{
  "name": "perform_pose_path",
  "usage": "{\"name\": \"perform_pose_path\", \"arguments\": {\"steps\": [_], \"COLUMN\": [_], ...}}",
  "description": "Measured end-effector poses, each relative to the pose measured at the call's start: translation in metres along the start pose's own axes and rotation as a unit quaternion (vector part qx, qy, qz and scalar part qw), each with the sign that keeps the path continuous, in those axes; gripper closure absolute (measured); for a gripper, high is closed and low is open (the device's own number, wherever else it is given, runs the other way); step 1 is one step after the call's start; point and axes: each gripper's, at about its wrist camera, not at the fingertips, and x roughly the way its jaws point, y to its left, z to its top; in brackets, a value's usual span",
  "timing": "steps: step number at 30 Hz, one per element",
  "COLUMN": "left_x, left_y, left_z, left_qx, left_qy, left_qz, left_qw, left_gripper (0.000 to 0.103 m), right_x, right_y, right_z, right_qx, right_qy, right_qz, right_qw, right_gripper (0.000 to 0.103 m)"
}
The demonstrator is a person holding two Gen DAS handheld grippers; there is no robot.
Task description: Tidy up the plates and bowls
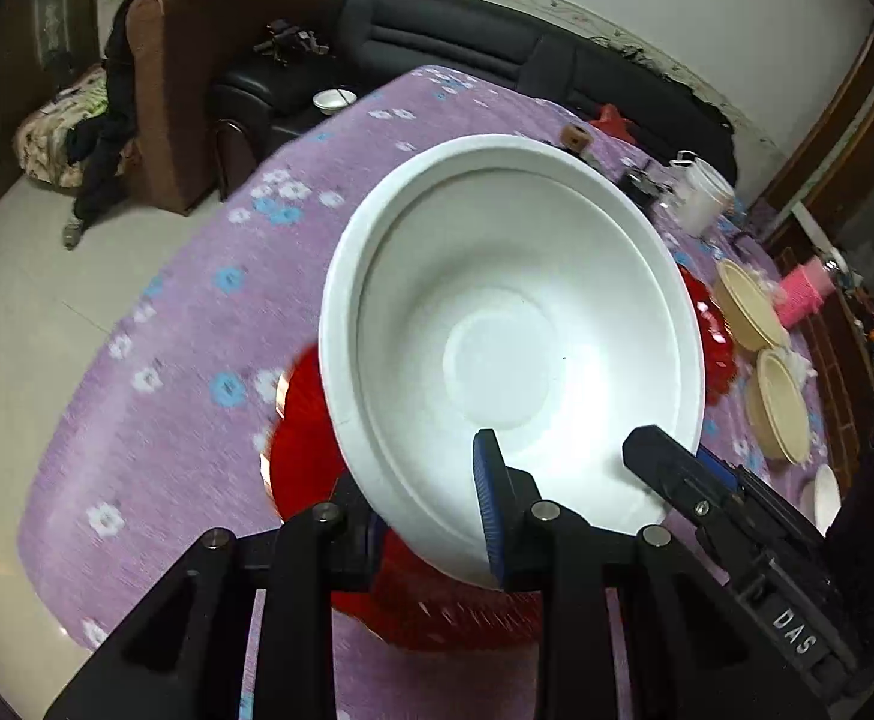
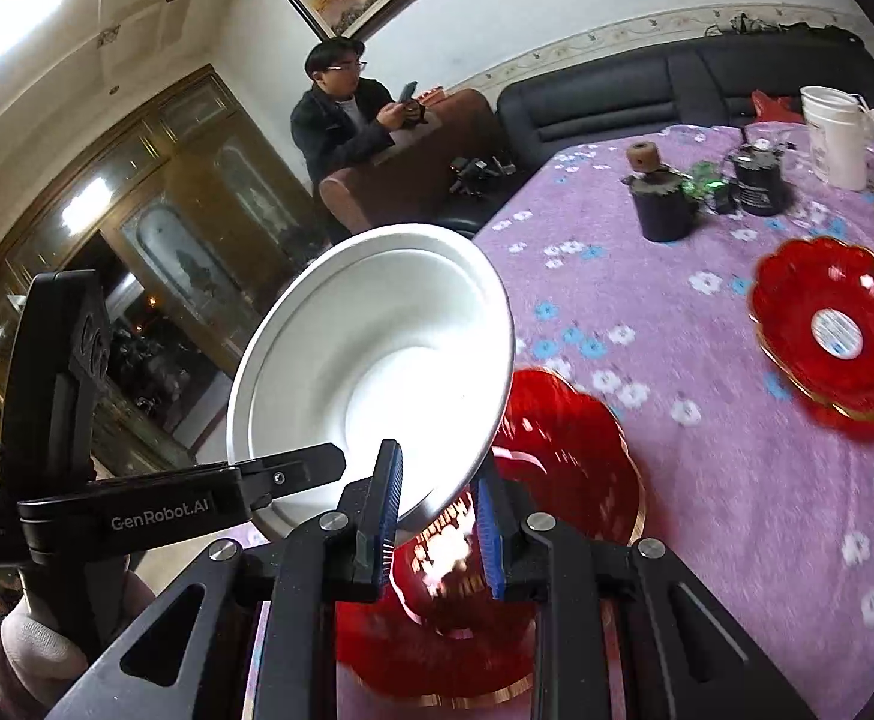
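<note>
A large white bowl point(image 1: 514, 324) hangs tilted above the purple flowered tablecloth point(image 1: 167, 420). My left gripper point(image 1: 431, 498) is shut on its near rim: one blue pad point(image 1: 490, 498) lies inside the bowl, the other finger is hidden beneath it. My right gripper point(image 1: 658, 456) reaches in from the right onto the same rim. In the right wrist view the bowl point(image 2: 377, 348) has its rim pinched between the blue pads of my right gripper point(image 2: 437, 492), with the left gripper point(image 2: 305, 468) beside it. A red scalloped plate point(image 2: 568, 456) lies on the cloth under the bowl.
A second red plate point(image 2: 838, 330) lies further right. Two beige bowls point(image 1: 748, 306) point(image 1: 781, 402) and a small white bowl point(image 1: 826, 495) sit along the right edge. Dark jars point(image 2: 661, 204), a white bucket point(image 2: 835, 132) and a pink box point(image 1: 802, 294) stand at the back. A person point(image 2: 341, 114) sits beyond the table.
</note>
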Motion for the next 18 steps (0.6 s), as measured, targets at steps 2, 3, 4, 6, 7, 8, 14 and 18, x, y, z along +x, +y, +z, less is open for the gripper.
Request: {"name": "perform_pose_path", "arguments": {"steps": [2,3,4,6,7,8,14,18], "left_x": [0.003,0.005,0.006,0.007,0.006,0.005,0.013,0.030], "left_y": [0.000,0.000,-0.001,0.000,0.000,0.001,0.001,0.001], "left_z": [-0.008,-0.012,-0.015,-0.022,-0.024,-0.027,-0.038,-0.040], "left_qx": [-0.005,-0.008,-0.009,-0.009,-0.009,-0.008,0.009,0.016], "left_qy": [0.005,0.007,0.009,0.008,0.006,0.004,0.005,0.029], "left_qz": [-0.011,-0.017,-0.019,-0.020,-0.021,-0.019,0.006,0.018], "left_qw": [0.9999,0.9998,0.9997,0.9997,0.9997,0.9998,0.9999,0.9993], "left_gripper": [0.078,0.078,0.078,0.078,0.078,0.078,0.078,0.078], "right_x": [-0.007,-0.010,-0.012,-0.014,-0.015,-0.014,-0.007,0.000], "right_y": [-0.001,-0.001,0.000,0.002,0.003,0.004,0.014,0.015], "right_z": [-0.006,-0.010,-0.012,-0.019,-0.021,-0.023,-0.039,-0.043], "right_qx": [0.003,0.002,0.002,-0.001,-0.002,-0.003,-0.015,-0.016], "right_qy": [0.001,0.002,0.001,0.005,0.007,0.011,0.036,0.046], "right_qz": [-0.007,-0.015,-0.020,-0.034,-0.038,-0.043,-0.066,-0.083], "right_qw": [1.000,1.000,1.000,0.999,0.999,0.999,0.997,0.995], "right_gripper": [0.077,0.077,0.077,0.077,0.077,0.077,0.077,0.077]}}
